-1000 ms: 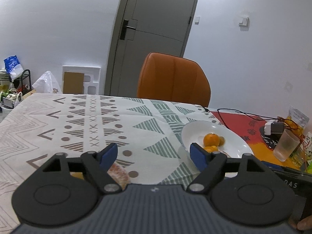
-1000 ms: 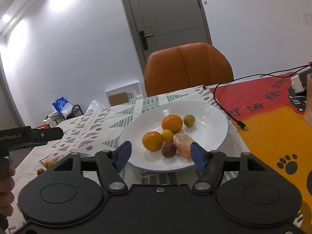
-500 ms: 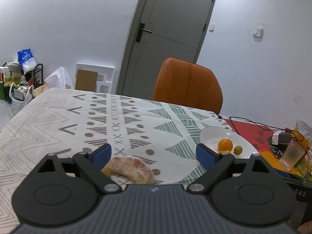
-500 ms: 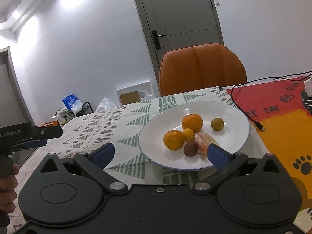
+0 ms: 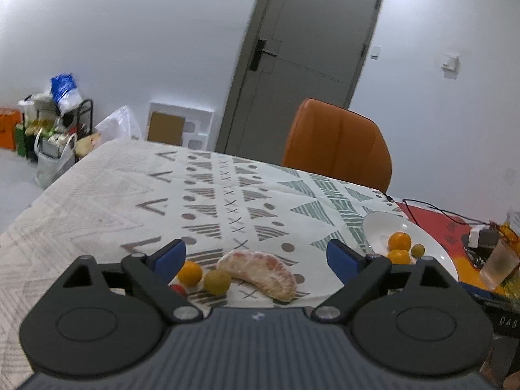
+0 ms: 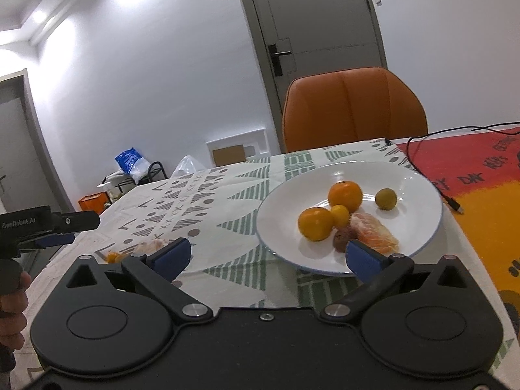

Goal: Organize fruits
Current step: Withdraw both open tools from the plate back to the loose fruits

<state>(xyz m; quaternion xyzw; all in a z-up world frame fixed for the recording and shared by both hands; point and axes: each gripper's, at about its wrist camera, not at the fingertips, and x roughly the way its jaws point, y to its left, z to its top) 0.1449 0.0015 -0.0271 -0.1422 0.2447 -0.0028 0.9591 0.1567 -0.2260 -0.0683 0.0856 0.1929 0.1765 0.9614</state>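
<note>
Gaping wide & empty: left claw (image 5: 256, 255) over peeled citrus half (image 5: 260, 273), right claw (image 6: 266, 255) by plate (image 6: 282, 201).

Left tongs (image 5: 255, 255) spread wider, swung off plate (image 5: 435, 250) onto peeled citrus piece (image 5: 260, 273), right tongs (image 6: 268, 255) spread to widest.

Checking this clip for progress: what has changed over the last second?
Both grippers opened wide. The left gripper swung leftward to the loose fruit, now framing the peeled segment. The right gripper let nothing visibly go. The plate and its fruit stayed put.
</note>
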